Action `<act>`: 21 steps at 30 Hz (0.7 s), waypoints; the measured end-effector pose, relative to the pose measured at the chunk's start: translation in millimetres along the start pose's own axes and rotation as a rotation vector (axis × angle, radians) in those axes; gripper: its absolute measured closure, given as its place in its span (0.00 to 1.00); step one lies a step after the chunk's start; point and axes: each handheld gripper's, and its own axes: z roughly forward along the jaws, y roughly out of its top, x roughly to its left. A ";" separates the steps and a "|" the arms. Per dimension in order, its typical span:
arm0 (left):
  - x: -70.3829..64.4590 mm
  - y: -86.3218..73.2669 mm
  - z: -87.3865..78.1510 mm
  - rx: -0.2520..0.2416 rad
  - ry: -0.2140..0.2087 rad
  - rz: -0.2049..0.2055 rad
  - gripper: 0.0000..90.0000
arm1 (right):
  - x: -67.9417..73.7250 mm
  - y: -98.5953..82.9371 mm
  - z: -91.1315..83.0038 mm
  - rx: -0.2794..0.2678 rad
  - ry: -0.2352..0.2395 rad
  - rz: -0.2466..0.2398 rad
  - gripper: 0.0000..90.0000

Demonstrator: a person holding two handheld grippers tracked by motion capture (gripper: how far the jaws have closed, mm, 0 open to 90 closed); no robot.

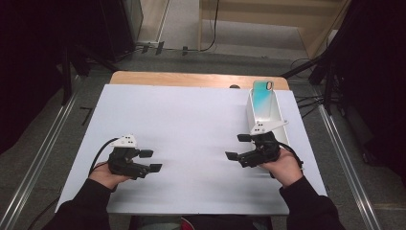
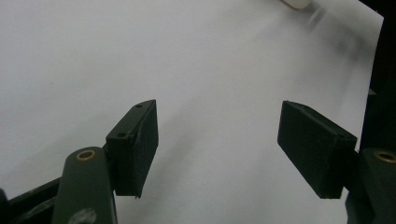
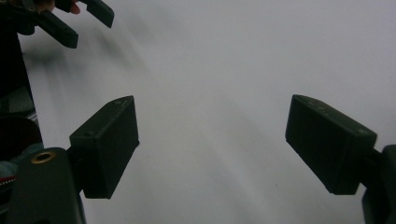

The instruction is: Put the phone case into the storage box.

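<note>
Table [image 1: 191,120] comes first: a wide white sheet covers its top, and a strip of bare wood shows along the far edge. The sheet is plain across the middle and the near side.

On the far right of the table stands a white holder [image 1: 254,112], long and narrow, running from the far edge toward the near side. A phone [image 1: 263,96] with a blue-green back leans in it, tilted, its camera end at the far end of the holder.

The right tongs [image 1: 238,146] sit just near of the holder, held in a hand [image 1: 286,167] that comes in from the near right. Their jaws point left, toward the middle of the table, and stand wide apart with nothing between them; the right gripper view shows bare white sheet in the gap. The grey plate on top of these tongs overlaps the near end of the holder in the high view; whether they touch cannot be told.

The left tongs [image 1: 149,160] are at the near left, well apart from the phone, held in the other hand [image 1: 106,175]. Their jaws point right and are also spread wide, gripping nothing, with white sheet showing between them in the left gripper view.
</note>
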 end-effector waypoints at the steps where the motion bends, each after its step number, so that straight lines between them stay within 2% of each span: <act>1: -0.1 0.0 0.0 -0.001 0.000 -0.001 0.32 | 0.2 -1.1 0.2 0.001 0.002 -0.004 0.18; 9: -0.4 -0.1 0.1 -0.004 0.000 -0.002 0.32 | 6.1 -12.2 2.1 0.020 -0.008 -0.033 0.18; 21: -1.0 -0.1 0.1 -0.002 -0.001 -0.001 0.32 | 10.5 -28.4 1.3 0.046 -0.021 -0.029 0.18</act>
